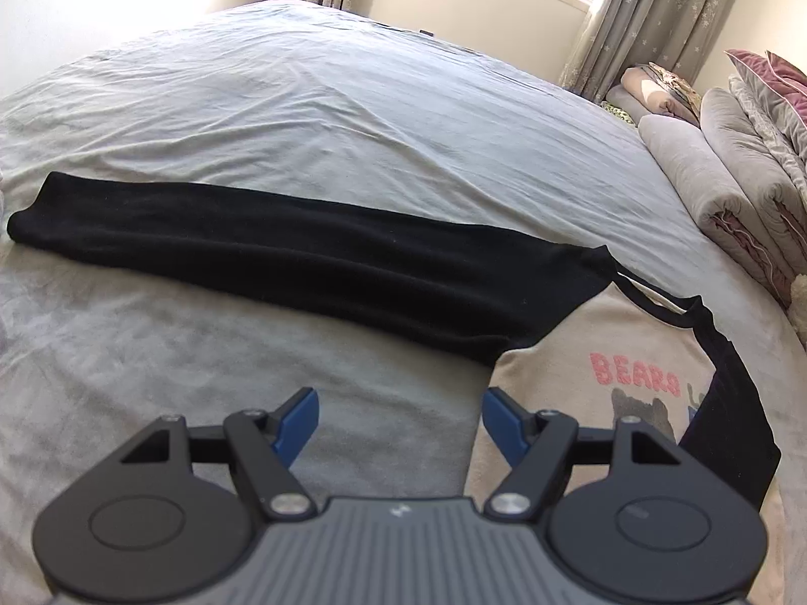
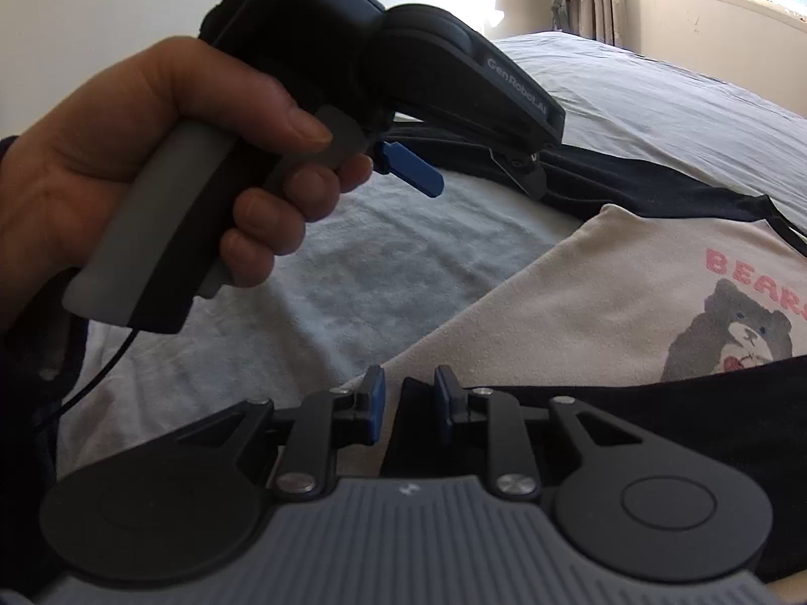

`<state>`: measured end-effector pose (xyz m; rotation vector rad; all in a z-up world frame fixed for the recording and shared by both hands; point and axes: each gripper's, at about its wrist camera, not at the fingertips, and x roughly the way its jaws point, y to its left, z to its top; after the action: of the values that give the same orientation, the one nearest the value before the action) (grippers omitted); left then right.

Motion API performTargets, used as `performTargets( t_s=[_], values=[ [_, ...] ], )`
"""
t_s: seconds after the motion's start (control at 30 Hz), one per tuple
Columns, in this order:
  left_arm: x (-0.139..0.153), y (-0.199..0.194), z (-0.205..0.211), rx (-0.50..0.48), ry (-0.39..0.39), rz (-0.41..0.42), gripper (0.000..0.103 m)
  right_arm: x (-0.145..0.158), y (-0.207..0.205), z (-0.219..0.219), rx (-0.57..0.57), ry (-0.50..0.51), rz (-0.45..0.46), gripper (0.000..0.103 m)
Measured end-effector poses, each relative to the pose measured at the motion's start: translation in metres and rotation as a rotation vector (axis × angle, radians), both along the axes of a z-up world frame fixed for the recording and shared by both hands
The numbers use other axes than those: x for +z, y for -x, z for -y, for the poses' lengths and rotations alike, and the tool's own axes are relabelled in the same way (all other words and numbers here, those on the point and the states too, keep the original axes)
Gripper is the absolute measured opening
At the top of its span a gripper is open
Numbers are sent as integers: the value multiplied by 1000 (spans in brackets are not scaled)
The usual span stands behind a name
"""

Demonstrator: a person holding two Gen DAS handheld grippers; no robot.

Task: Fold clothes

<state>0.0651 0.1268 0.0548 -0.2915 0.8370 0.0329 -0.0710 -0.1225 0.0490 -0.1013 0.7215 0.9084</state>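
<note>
grey bed [image 1: 302,101], folded quilts [image 1: 731,176], curtains [image 1: 655,10]

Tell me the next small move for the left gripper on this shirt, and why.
Probably reach the left gripper forward to the black sleeve. It is open and empty, while that sleeve lies stretched out on the bed, unfolded; the other sleeve already crosses the shirt body.
</note>
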Motion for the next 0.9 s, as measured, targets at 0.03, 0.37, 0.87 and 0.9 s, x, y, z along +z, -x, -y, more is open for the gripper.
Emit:
performTargets(
  t_s=[0.03,0.37,0.87,0.9],
  values=[
    [0,0,-1,-1,7,-2,72,-2,0,-2,-8,5,-3,23],
    [3,1,-1,-7,15,9,72,3,6,-8,-47,-67,5,7],
    [2,1,1,-9,10,5,72,-4,8,-10,37,-95,-82,12],
    [3,1,1,-9,12,6,72,5,10,-1,64,-107,-66,13]
  ],
)
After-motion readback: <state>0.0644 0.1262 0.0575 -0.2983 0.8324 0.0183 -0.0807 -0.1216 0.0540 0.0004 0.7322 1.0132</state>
